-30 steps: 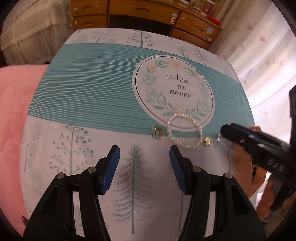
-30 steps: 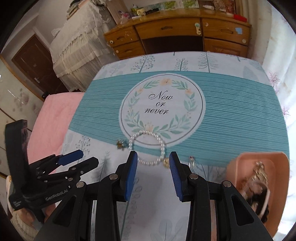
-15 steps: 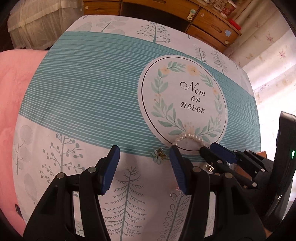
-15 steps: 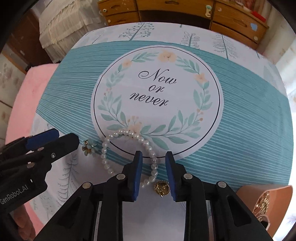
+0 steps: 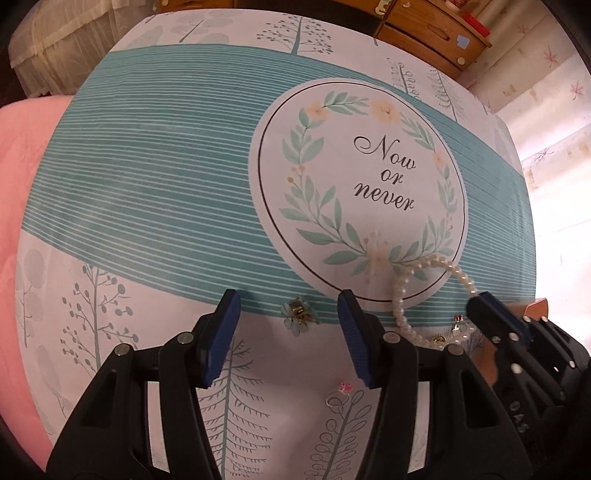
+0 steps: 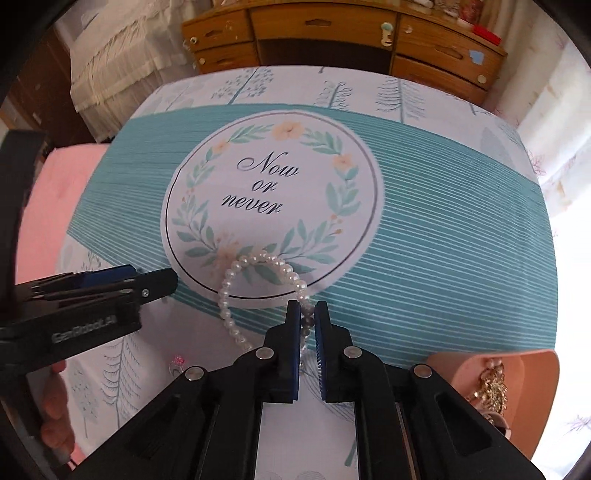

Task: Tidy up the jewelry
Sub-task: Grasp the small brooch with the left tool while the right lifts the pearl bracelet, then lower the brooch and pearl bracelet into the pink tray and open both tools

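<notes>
A white pearl bracelet (image 6: 258, 273) hangs from my right gripper (image 6: 306, 317), which is shut on its near side and lifts it off the tablecloth; it also shows in the left wrist view (image 5: 413, 291). My left gripper (image 5: 288, 321) is open and empty, its jaws on either side of a small gold and pale-blue flower earring (image 5: 297, 314) lying on the cloth. A silver ring with a pink stone (image 5: 341, 393) lies closer in, and shows in the right wrist view (image 6: 178, 362). A small gold piece (image 5: 439, 338) and a clear-stone ring (image 5: 460, 326) lie near the bracelet.
A peach tray (image 6: 535, 373) holding gold jewelry (image 6: 493, 387) sits at the table's right front. The printed tablecloth (image 5: 166, 184) covers the table. A pink bed (image 5: 18, 166) lies left, a wooden dresser (image 6: 351, 33) behind.
My right gripper has closed on the pearl bracelet and raised it so it stands up off the cloth. My left gripper has moved forward over the flower earring.
</notes>
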### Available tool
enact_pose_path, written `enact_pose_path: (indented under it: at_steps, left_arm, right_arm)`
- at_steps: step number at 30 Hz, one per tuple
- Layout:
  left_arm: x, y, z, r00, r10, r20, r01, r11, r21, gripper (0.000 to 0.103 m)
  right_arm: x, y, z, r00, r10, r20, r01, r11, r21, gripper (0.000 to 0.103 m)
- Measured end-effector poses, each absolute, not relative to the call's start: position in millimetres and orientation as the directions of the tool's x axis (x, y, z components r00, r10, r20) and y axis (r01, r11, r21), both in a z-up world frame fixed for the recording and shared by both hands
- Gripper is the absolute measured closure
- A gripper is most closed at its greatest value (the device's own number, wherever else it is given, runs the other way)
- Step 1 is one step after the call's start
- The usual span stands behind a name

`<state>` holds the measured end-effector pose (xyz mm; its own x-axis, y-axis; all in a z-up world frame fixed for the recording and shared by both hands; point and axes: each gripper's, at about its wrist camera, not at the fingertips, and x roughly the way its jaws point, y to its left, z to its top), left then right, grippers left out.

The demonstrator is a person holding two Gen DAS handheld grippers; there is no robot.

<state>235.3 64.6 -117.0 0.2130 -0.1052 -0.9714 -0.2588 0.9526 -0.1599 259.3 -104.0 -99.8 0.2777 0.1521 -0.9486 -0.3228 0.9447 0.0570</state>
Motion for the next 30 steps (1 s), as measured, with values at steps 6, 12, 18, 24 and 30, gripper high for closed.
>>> enact_pose_path:
  at_steps: [6, 12, 18, 24, 30]
  left_arm:
    - [236, 48, -116, 0.193, -0.055, -0.98, -0.204, 0.974, -0.095, 0.084]
    - [229, 39, -103, 0.216, -0.036, -0.976, -0.173, 0.982, -0.075, 0.089]
    - [220, 18, -71, 0.263, -0.058, -0.963, -0.106, 0.99, -0.088, 0.089]
    - [207, -22, -26, 0.332, -0.12, -0.936, 0.019, 0.993, -0.12, 0.089]
    - [194, -83, 9, 0.365, -0.206, -0.908, 0.164, 0.974, -0.155, 0.089]
  right_arm:
    - [248, -122, -72, 0.318, 0.206, -0.926, -0.288, 0.951, 0.112, 0.096]
    - [230, -142, -39, 0.371, 0.263, -0.891, -0.265, 0.949, 0.17, 0.096]
    - [206, -167, 5, 0.444, 0.309, -0.841, -0.254, 0.943, 0.213, 0.096]
    - [169, -206, 59, 0.54, 0.322, -0.778, -0.245, 0.944, 0.221, 0.096]
    - [127, -258, 92, 0.603, 0.292, -0.742, -0.207, 0.956, 0.208, 0.096]
